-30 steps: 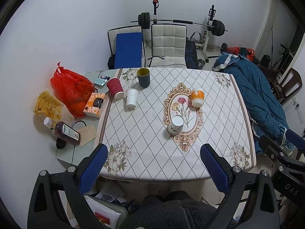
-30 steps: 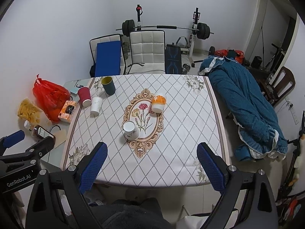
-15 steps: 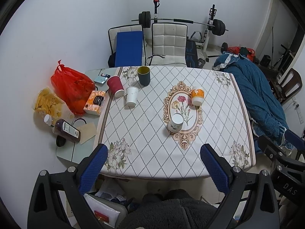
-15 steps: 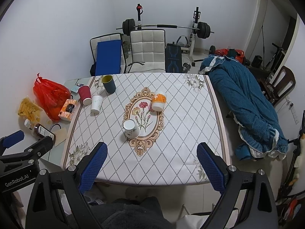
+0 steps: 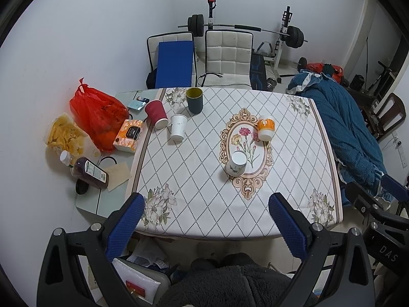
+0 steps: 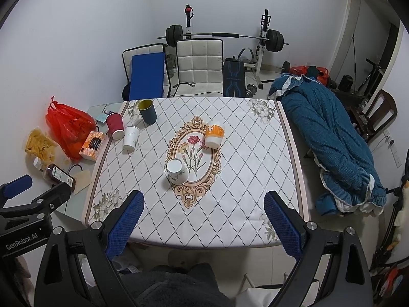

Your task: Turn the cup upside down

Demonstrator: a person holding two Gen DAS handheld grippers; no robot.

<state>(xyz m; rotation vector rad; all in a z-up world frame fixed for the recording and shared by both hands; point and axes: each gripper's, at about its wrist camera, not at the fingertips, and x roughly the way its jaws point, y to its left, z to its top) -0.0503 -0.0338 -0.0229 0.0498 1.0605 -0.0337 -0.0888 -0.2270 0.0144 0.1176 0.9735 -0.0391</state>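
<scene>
The white floral cup (image 5: 236,163) is seen in the middle of the left wrist view, on the lower left edge of the oval flower medallion of the tablecloth (image 5: 294,153). It is well apart from the left gripper (image 5: 205,217), whose blue ribbed fingers are spread wide at the bottom of the frame with nothing between them. The right gripper (image 6: 203,216) is also held wide apart and nothing is pinched; in its view the same cup (image 6: 177,172) is found a little left of the centre, above the left finger (image 6: 125,223).

The orange and white cup (image 5: 265,128) is placed at the upper right of the medallion. A dark green cup (image 5: 194,100), a ribbed red paper cup (image 5: 156,114) and a white paper cup (image 5: 178,127) are grouped in the upper left part of the table.

Only in the right wrist view the left gripper body with a printed label is shown, at the lower left edge. Only in the left wrist view a part of the right gripper is visible, at the lower right edge.

The cloth is white with a diamond grid pattern
</scene>
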